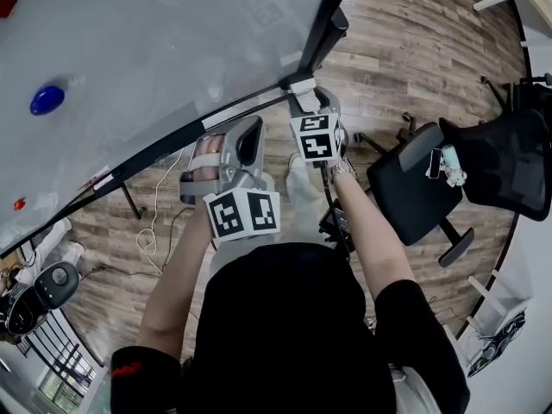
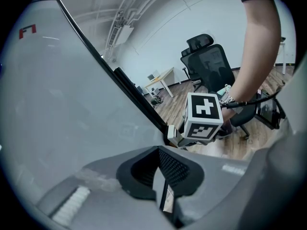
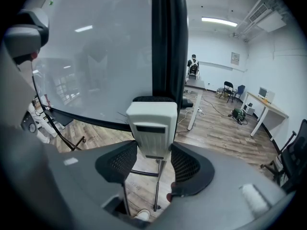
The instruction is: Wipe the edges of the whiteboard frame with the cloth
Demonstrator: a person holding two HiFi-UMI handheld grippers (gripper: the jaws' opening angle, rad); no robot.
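Note:
The whiteboard [image 1: 155,50] fills the upper left of the head view, and its black frame [image 1: 321,31] turns a corner just above my hands. My right gripper [image 1: 304,95] is at that lower corner, shut on a white block-shaped wiper [image 3: 152,127]. The wiper lies against the frame's upright edge [image 3: 168,42]. My left gripper [image 1: 246,136] hovers just left of it, below the bottom rail, its jaws together with nothing between them [image 2: 164,191]. The left gripper view has the right gripper's marker cube [image 2: 205,115] and the wiper [image 2: 172,134] at the frame [image 2: 129,92]. No soft cloth shows.
On the board are a blue magnet [image 1: 47,99] and red magnets [image 1: 19,203]. A black office chair [image 1: 418,192] stands close at the right, another [image 1: 509,158] behind it. A cable [image 1: 155,222] trails on the wood floor under the board's stand.

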